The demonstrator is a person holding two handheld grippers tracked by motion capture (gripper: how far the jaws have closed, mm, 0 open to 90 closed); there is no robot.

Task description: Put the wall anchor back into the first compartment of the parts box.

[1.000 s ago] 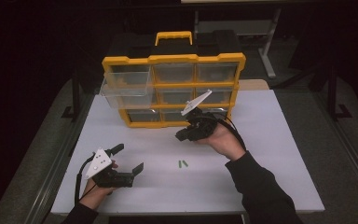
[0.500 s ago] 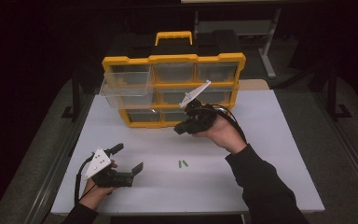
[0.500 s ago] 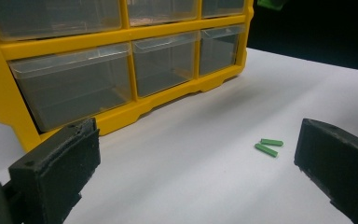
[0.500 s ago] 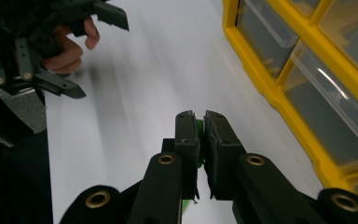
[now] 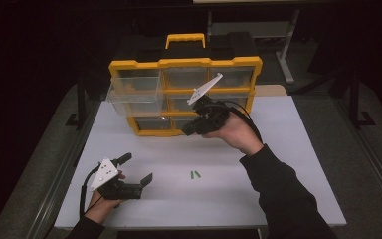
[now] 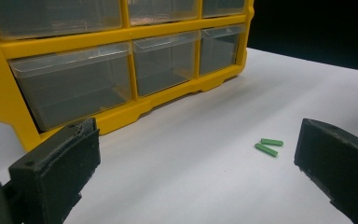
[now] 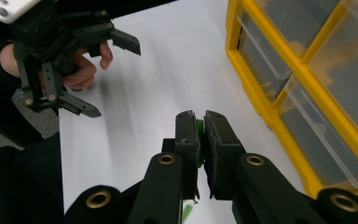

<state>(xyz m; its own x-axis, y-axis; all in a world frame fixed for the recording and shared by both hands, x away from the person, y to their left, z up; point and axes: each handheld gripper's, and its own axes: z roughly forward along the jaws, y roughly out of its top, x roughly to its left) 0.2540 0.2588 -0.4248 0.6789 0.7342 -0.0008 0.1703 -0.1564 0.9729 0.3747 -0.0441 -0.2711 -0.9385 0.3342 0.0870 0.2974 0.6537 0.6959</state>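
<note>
Green plastic shows between the nearly closed jaws of the right gripper [image 7: 200, 133]: a small green peg [image 7: 199, 127] pinched there, held in the air in front of the yellow drawer cabinet [image 5: 185, 63]; in the high view that right gripper [image 5: 191, 130] is raised above the white table [image 5: 298, 149], just before the cabinet's lower drawers; the top-left clear drawer [image 5: 132, 92] stands pulled out of the cabinet; two more green pegs [image 5: 194, 175] lie side by side on the table, well apart from the cabinet and between the two hands; the left gripper [image 5: 137, 171] rests low near the table's front left corner, jaws spread wide with nothing between them.
</note>
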